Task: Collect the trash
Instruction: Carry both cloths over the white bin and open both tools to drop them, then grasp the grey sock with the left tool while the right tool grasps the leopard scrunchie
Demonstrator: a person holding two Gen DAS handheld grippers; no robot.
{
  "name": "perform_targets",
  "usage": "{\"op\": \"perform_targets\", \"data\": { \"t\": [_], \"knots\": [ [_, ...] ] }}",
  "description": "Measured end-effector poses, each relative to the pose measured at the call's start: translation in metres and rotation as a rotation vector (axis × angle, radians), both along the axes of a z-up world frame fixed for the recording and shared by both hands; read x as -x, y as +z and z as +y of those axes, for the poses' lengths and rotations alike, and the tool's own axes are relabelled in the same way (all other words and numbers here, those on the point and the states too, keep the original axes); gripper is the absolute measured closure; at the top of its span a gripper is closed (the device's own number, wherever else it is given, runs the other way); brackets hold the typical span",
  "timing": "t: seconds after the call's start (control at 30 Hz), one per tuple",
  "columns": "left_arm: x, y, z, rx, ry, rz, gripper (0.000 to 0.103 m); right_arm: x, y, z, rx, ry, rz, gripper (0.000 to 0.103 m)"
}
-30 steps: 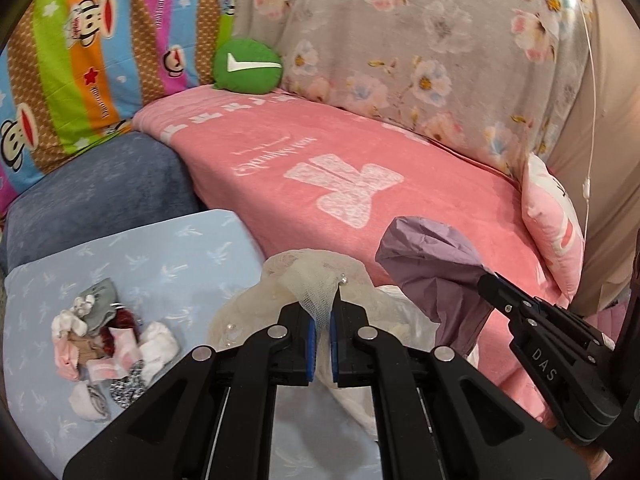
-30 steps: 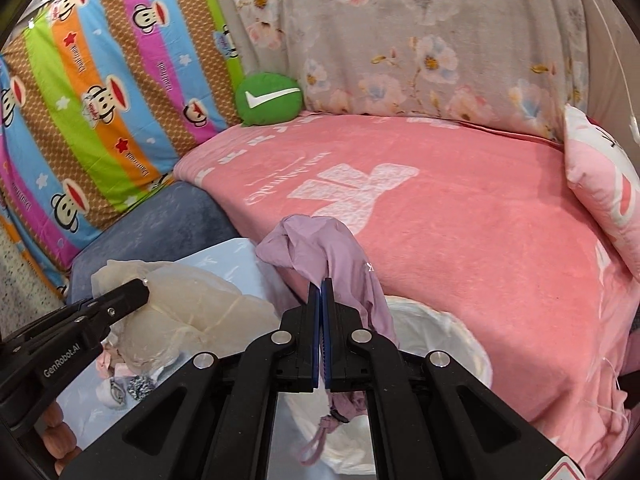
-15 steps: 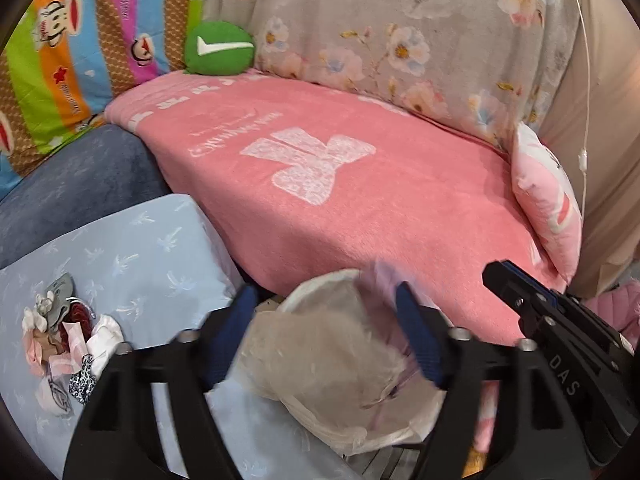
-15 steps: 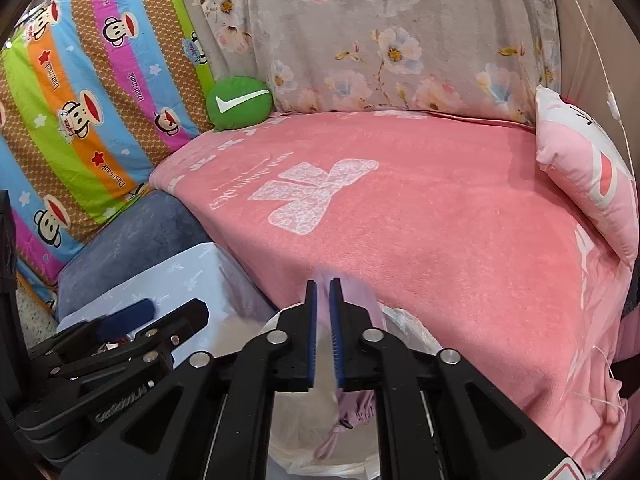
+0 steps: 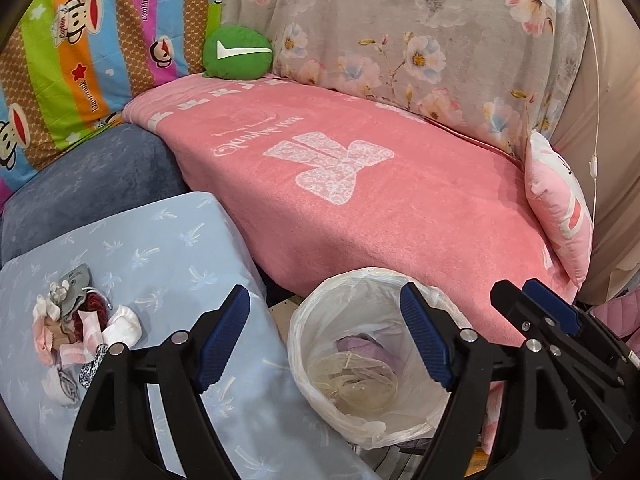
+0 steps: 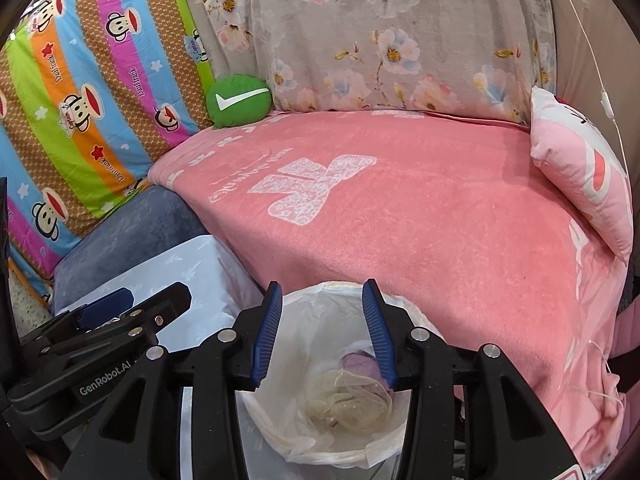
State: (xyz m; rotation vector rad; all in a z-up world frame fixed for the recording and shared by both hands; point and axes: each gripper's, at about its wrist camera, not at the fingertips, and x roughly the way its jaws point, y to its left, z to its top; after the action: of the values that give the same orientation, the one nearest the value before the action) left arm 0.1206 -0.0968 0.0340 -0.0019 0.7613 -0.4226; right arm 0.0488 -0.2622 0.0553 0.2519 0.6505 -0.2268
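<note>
On the pale blue cushion at 9 o'clock, a small heap of scraps (image 5: 76,330) is uncollected. The left gripper (image 5: 325,338) gapes wide, empty. Below, at 6 o'clock, the lined bin (image 5: 316,316) already holds a translucent bag (image 5: 352,380) and purple wad (image 5: 362,346). The right gripper (image 6: 325,334), jaws just parted, grips nothing.

Right gripper (image 6: 326,330) is hanging over the bag-lined trash bin (image 6: 280,424) with its jaws apart, they've just been opening and there's nothing between them. Down inside the bin you can see a crumpled clear plastic bag (image 6: 344,400) with a purple bag (image 6: 362,364) tucked just behind it. Left gripper (image 6: 132,312) pokes in from the lower left over the light blue cushion (image 6: 200,264), pink blanket (image 6: 440,220) behind it all.
</note>
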Motion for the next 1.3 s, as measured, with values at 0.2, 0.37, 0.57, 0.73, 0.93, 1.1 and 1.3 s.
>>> {"op": "perform_targets", "data": {
  "t": [0.2,0.37,0.57,0.73,0.93,1.1,1.3],
  "knots": [
    [0.001,-0.007,0.023,0.002,0.053,0.014,0.029,0.004,-0.004,0.019,-0.007,0.030,0.006,0.057],
    [0.003,-0.012,0.045,0.005,0.097,0.023,0.029,0.005,-0.008,0.041,-0.007,0.065,0.014,0.057],
    [0.004,-0.014,0.073,0.021,0.146,0.032,0.029,0.003,-0.011,0.065,-0.011,0.098,0.024,0.056],
    [0.006,-0.016,0.093,0.020,0.184,0.027,0.029,0.001,-0.016,0.085,-0.001,0.128,0.038,0.054],
    [0.006,-0.027,0.120,0.012,0.233,0.045,0.029,-0.005,-0.028,0.115,-0.005,0.175,0.067,0.053],
    [0.006,-0.043,0.154,-0.019,0.305,0.075,0.027,-0.011,-0.041,0.143,-0.008,0.223,0.095,0.052],
    [0.003,-0.068,0.200,-0.050,0.405,0.137,0.025,-0.020,-0.059,0.184,-0.011,0.292,0.136,0.050]
  ]
}}
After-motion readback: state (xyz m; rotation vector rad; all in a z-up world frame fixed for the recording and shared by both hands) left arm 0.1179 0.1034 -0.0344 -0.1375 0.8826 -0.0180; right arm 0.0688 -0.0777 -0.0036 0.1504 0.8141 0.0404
